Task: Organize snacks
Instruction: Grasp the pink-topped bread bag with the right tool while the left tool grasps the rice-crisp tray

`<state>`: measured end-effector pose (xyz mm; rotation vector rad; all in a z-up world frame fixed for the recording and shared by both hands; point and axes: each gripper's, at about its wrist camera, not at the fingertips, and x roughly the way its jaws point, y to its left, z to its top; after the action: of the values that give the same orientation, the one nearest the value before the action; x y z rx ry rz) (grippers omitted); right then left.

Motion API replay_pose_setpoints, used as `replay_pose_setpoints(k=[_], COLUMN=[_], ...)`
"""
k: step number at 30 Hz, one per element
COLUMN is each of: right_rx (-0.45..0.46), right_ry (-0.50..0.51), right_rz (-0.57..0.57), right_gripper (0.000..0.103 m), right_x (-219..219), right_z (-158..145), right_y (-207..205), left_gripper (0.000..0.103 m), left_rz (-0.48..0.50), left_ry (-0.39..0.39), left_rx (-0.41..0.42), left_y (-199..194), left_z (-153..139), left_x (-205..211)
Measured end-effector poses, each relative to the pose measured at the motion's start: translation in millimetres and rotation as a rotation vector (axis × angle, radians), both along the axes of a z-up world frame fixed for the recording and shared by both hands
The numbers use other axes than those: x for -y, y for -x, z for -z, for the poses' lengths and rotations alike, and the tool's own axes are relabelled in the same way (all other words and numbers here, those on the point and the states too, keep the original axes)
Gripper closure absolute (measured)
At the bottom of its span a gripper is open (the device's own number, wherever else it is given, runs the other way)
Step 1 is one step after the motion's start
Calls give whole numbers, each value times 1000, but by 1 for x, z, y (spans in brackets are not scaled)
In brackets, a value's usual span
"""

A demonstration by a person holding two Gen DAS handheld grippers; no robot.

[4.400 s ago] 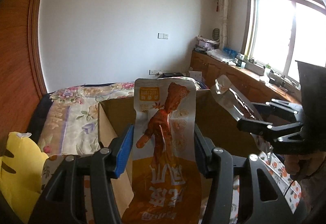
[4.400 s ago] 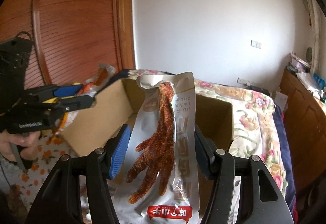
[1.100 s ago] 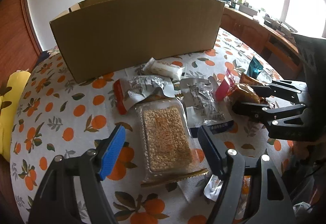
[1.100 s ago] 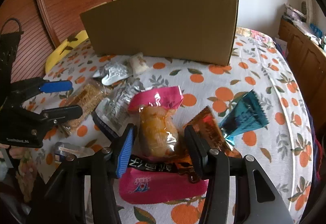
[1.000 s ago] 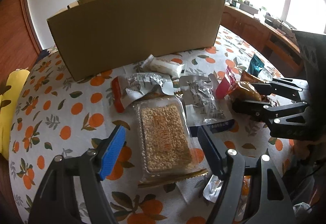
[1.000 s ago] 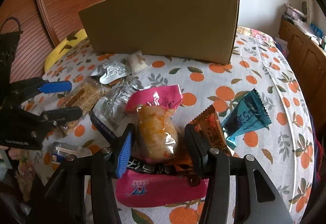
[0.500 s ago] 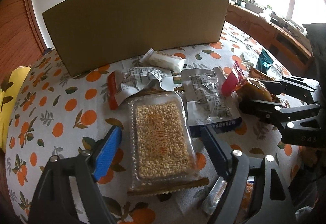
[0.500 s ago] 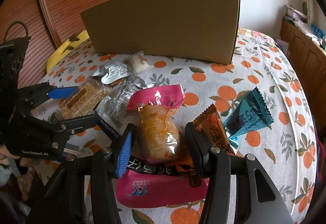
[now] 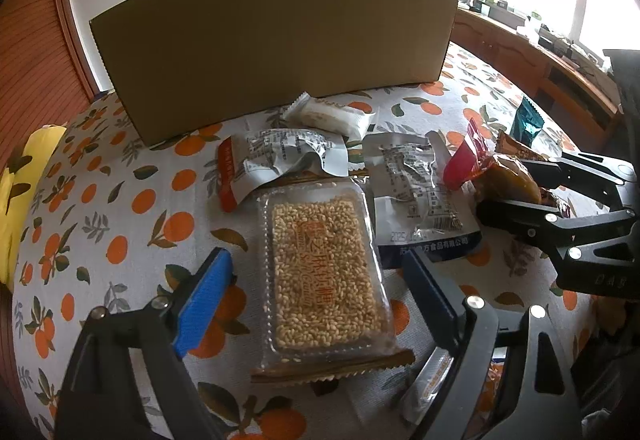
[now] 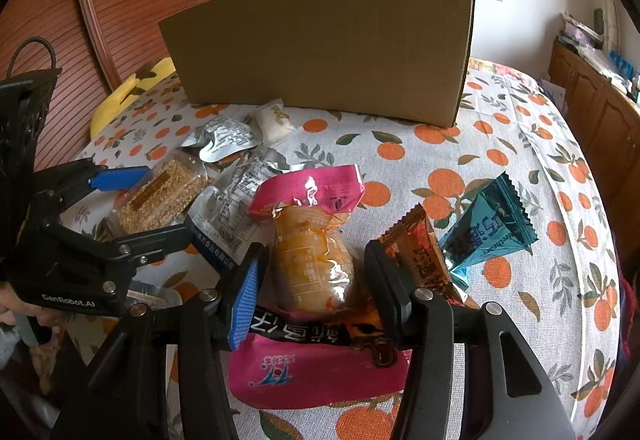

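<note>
Your left gripper (image 9: 316, 288) is spread wide and straddles the rice-cake tray (image 9: 322, 272), which lies flat on the orange-print tablecloth (image 9: 100, 224). The tray's long axis runs straight ahead along the fingers, toward the cardboard box (image 9: 276, 40), so the jaws face its two long sides. Neither pad appears to touch the wrapper; a gap shows on both sides.

Your right gripper (image 10: 314, 276) brackets the pink-topped pouch (image 10: 310, 240), whose long axis also points away from you toward the box. The jaws stand close to its sides, but whether they press it cannot be told. An orange-brown sachet (image 10: 416, 248) lies just outside the right finger, with a teal packet (image 10: 488, 228) beyond it.

Each gripper is nearer its own item: the tray lies on the left, the pouch on the right, with a silver packet (image 9: 416, 188) between them. The box stands upright behind all the snacks, well apart from both grippers.
</note>
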<state>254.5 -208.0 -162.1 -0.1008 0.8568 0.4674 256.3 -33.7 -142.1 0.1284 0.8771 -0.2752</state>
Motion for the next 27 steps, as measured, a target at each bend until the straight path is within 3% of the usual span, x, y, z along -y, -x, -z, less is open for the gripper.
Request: replay_pose_setpoints(k=[11,14,16,17,22,27], right_rx=[0,1,2,2,2,4], right_ry=[0,2,4,5,5,7], right_rz=[-1,-1,-2,-2,-2,-3], right_gripper=[50,49,49,49,49,49], right_x=[0,-1,-1,-1,0,0], right_z=[0,1,2,2,2,3], right_y=[0,0,0,0,-1,0], left_gripper=[20,35,52,56,57,57], left_rz=[-16,-37,-37,-33,-37,-72], left_ry=[28,42,47,45,35,89], left_rx=[10,29,39,46,73,61], left_y=[2,2,3,4,7,5], left_z=[-1,-3,-4,-4,-7,-6], left_x=[-5,-10,-11,-10,-9,-18])
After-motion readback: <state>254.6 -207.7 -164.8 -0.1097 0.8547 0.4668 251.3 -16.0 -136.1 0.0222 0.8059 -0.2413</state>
